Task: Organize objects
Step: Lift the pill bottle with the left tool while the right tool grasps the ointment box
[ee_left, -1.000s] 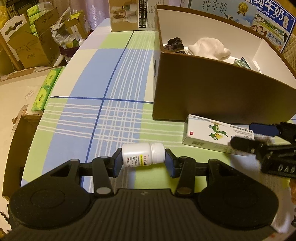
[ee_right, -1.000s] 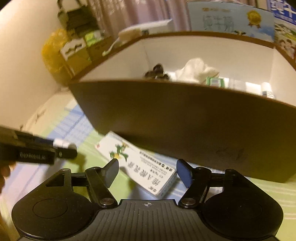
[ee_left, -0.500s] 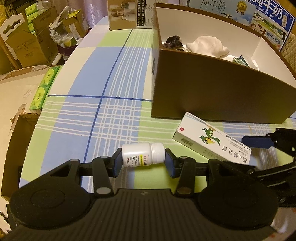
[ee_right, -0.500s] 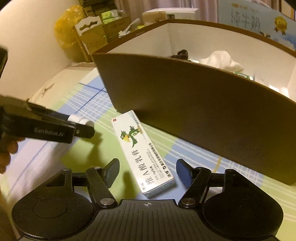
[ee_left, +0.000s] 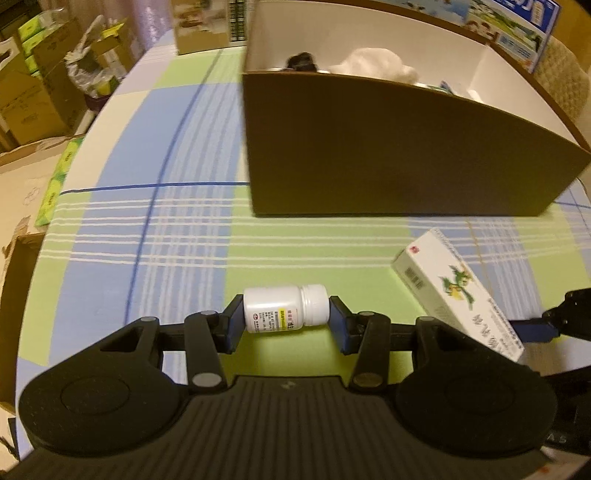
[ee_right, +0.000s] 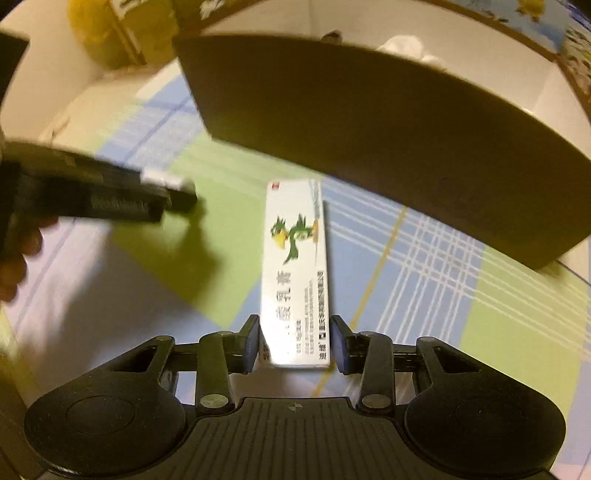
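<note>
A small white pill bottle (ee_left: pixel 286 308) lies sideways between the pads of my left gripper (ee_left: pixel 286 325), which is shut on it just above the checked tablecloth (ee_left: pixel 147 258). In the right wrist view that left gripper (ee_right: pixel 173 192) is a blur at the left. A long white medicine carton with a green bird (ee_right: pixel 295 258) lies on the cloth in front of the brown box (ee_right: pixel 369 129). My right gripper (ee_right: pixel 295 345) is shut on the carton's near end, one pad against each long side. From the left wrist view the carton (ee_left: pixel 454 288) sits to the right.
The brown box (ee_left: pixel 388 155) is open on top, with a white cloth (ee_left: pixel 373 68) and a dark item (ee_left: pixel 303 61) inside. Milk cartons (ee_left: pixel 517 22) stand behind it. Cardboard boxes (ee_left: pixel 29 103) and green packs (ee_left: pixel 55 184) sit beyond the table's left edge. A hand (ee_right: pixel 18 258) holds the left gripper.
My right gripper has swung in line with the carton, come up to its near end and closed its fingers on it. The left gripper has kept hold of the bottle.
</note>
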`<state>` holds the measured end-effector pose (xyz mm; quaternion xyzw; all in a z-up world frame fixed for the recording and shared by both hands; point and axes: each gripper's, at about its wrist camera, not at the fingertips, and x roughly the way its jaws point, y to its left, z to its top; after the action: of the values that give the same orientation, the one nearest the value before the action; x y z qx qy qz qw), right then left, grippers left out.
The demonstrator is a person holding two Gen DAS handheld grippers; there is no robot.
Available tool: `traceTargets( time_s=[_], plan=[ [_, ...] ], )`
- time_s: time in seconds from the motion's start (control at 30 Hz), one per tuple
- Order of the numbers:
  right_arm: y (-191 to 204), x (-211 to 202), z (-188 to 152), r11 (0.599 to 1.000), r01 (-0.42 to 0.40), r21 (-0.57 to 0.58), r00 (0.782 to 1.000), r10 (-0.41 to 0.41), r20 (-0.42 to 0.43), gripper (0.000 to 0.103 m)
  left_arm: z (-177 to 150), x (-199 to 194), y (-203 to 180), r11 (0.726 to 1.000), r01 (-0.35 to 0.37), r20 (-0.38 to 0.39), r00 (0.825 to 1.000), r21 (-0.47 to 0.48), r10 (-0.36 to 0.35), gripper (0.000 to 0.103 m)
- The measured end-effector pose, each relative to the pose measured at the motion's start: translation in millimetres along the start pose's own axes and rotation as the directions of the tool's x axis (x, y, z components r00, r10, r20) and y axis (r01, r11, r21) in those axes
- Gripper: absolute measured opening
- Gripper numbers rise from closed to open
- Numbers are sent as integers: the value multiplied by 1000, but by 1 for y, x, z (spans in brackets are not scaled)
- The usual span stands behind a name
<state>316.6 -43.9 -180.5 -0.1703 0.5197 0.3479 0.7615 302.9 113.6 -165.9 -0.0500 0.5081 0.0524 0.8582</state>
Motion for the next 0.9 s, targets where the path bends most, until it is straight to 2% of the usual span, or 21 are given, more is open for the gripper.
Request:
traceTargets(
  time_s=[0.13,0.2,0.47,0.63,0.8,0.87,0.9],
  plan=[
    [2,-4,8,1000,8,14,997,-9,76,47,-2,-1,-10,999,15,1,1000,28,-15,42],
    [3,-1,10,1000,-8,6,995,7,99,47,-1,1,-11,999,13,-5,1000,31,-13,42],
    [13,19,13,999,29,-42,992,-24,124,47,1,5,-15,999,7,-15,1000,37,-6,42],
    [11,16,8,998,48,-48,988,-40,146,47,1,7,-20,999,7,-21,1000,53,-6,42],
    [9,20,7,998,49,-50,988,-41,150,45,1,8,-20,998,7,-19,1000,55,-6,42],
    [9,20,6,996,54,-64,987,-43,154,36,1,8,-20,998,5,-19,1000,57,-4,42],
    [9,21,6,996,54,-70,987,-42,155,35,2,8,-20,998,5,-18,1000,58,-4,42]
  ],
)
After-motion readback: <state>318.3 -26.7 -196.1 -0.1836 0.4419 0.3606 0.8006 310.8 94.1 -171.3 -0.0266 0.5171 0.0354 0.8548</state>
